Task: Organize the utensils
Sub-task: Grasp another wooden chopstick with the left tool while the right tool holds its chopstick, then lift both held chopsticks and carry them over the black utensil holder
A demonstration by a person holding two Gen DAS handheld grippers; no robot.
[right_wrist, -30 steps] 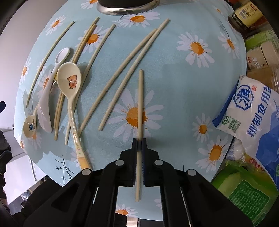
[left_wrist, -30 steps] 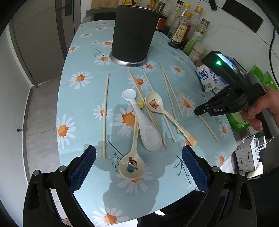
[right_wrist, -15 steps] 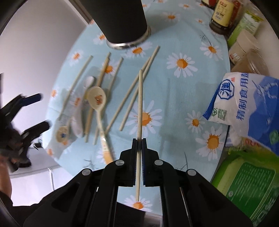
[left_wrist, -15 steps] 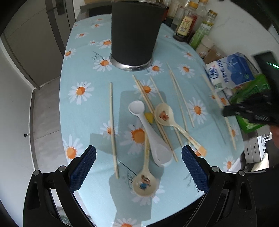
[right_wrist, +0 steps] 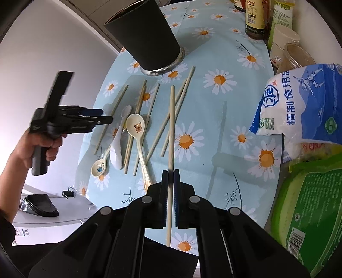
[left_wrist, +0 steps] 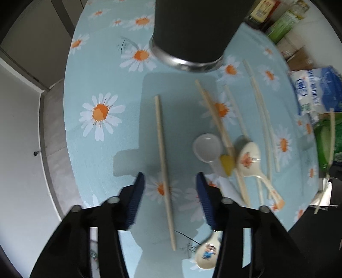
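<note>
Right wrist view: the right gripper point(right_wrist: 170, 177) is clamped on 1 chopstick point(right_wrist: 171, 128), held clear of the bench point(right_wrist: 213, 119) with its far end aimed toward the black holder point(right_wrist: 147, 40). Left of it, the left gripper point(right_wrist: 100, 116) hovers over the scattered utensils, its fingers seen side-on there.

Left wrist view settles that: the left gripper point(left_wrist: 170, 192) stands apart, straddling a lone chopstick point(left_wrist: 163, 162) that lies flat on the daisy cloth, pointing toward the holder point(left_wrist: 192, 32). Just right of it lie a white spoon point(left_wrist: 207, 147) and a bear spoon point(left_wrist: 249, 158) among more chopsticks; a third spoon point(left_wrist: 207, 254) sits partly behind the right finger.

Only the right view shows the salt bag point(right_wrist: 303, 102), bottles point(right_wrist: 255, 19) and the person's left hand point(right_wrist: 38, 149); only the left view shows the loose chopstick framed between open fingers.

The chopsticks look light, stiff and smooth, likely to pivot or slip if pinched near an end; a hold nearer the middle should steady them. The spoons look ceramic and breakable, best taken by the handle.
</note>
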